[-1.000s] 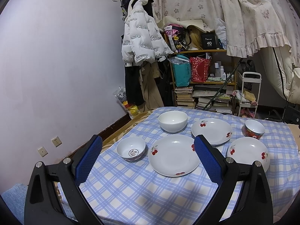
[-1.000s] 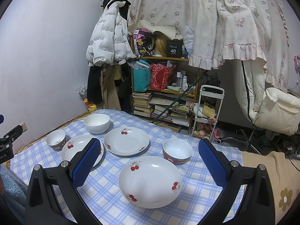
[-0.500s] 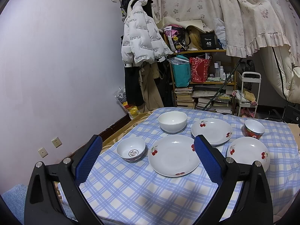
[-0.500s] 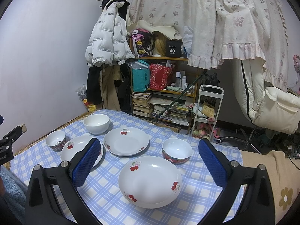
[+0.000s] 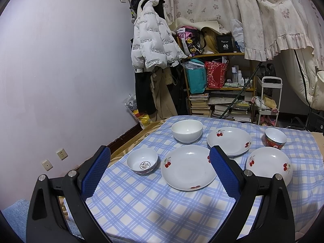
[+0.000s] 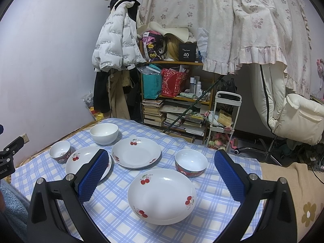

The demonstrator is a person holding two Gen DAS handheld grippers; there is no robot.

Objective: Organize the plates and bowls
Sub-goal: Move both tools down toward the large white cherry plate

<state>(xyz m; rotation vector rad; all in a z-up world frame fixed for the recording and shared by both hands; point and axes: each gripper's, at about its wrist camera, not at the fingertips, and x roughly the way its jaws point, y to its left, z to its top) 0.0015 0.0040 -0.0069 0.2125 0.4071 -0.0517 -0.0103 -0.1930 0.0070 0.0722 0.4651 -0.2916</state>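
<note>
both grippers hold nothing, jaws spread wide: the right gripper (image 6: 161,180) hangs directly over the nearest cherry plate (image 6: 162,196) on the checked tablecloth (image 6: 113,208), while the left gripper (image 5: 160,174) faces the left-hand plate (image 5: 188,167), nothing stacked.

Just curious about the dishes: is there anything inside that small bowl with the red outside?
The red bowl looks empty: its white inside shows plain, with no food or other dish in it. The near inner wall is hidden by its own rim, and what lies beneath it on the checked cloth cannot be seen.
</note>
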